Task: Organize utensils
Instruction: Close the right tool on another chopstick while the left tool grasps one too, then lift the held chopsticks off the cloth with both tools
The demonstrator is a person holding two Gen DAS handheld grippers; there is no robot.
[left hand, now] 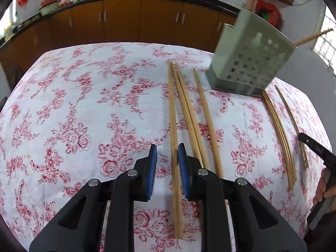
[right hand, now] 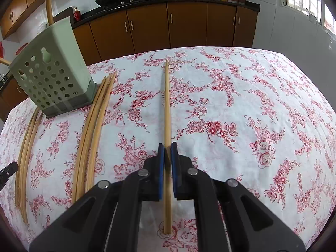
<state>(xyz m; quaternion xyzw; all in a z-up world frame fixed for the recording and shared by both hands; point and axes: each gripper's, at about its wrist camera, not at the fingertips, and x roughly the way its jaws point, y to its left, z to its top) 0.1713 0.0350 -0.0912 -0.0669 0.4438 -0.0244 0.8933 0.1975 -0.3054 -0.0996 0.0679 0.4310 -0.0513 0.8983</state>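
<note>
Right gripper (right hand: 167,147) jaws clamped on a chopstick (right hand: 167,105); left gripper (left hand: 167,150) jaws apart, straddling another chopstick (left hand: 172,115): close squarely, then carry both to the holder (left hand: 250,63)

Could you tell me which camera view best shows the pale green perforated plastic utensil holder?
The right wrist view: the pale green perforated plastic utensil holder appears sharp, base to rim. The left wrist view shows it blurred.

Wooden chopsticks (right hand: 167,105) flat by green holder (right hand: 52,77).

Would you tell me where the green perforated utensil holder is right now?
The utensil holder stands far left on the floral tablecloth in the right wrist view, chopsticks lying beside its base; the left wrist view shows it far right.
</note>
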